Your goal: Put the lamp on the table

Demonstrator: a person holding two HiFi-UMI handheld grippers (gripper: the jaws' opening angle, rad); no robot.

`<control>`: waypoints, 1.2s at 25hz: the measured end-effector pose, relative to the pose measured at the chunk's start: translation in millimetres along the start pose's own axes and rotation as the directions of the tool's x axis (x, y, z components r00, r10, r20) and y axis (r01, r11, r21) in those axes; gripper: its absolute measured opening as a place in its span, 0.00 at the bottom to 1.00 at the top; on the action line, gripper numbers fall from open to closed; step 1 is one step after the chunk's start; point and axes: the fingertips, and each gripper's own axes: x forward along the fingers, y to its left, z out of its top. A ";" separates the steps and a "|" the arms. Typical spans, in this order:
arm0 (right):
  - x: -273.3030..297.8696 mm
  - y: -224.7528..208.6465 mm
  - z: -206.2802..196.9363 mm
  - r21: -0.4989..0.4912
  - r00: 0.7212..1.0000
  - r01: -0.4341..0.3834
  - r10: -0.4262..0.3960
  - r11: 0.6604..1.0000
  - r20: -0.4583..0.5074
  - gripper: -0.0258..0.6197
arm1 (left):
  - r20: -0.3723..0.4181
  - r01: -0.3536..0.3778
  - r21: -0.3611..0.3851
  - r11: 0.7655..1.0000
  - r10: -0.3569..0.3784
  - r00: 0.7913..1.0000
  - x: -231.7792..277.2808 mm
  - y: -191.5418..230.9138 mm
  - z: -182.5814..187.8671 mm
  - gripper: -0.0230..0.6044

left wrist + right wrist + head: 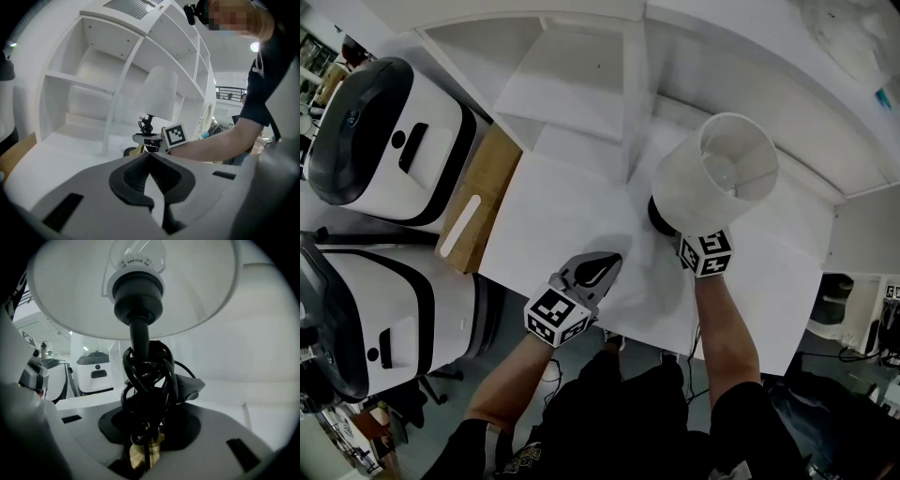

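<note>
The lamp stands on the white table [548,220] in the head view, with its white shade [717,173] tilted over its dark base [659,217]. My right gripper [684,239] reaches under the shade at the base. In the right gripper view the black stem [139,341], wrapped in coiled black cord [147,380], stands between the jaws of my right gripper [149,427], which look apart from it, so it is open. My left gripper [605,264] rests on the table to the left, shut and empty [150,154]. The left gripper view shows the lamp [157,96] beyond it.
A white shelf unit [581,75] rises right behind the table and the lamp. Two white-and-black machines [384,141] [366,309] stand at the left. A cardboard box [483,192] lies against the table's left edge. The table's front edge is close to the person's body.
</note>
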 end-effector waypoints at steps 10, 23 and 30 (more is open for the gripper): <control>-26.3 -0.7 -7.2 0.047 0.998 0.057 -0.056 0.997 -0.016 0.27 | 0.011 0.023 -0.005 1.000 -0.023 1.000 -6.4 -12.6 -3.2 0.05; -162.0 8.5 -15.1 0.164 0.992 0.125 -0.118 0.979 -0.050 0.11 | 0.030 0.015 -0.017 1.000 -0.015 0.999 -14.8 -62.2 0.3 0.05; -228.2 35.0 15.4 0.191 1.000 0.018 -0.017 0.981 -0.007 0.09 | 0.040 -0.025 -0.019 0.999 0.026 0.999 -12.1 -114.3 3.3 0.05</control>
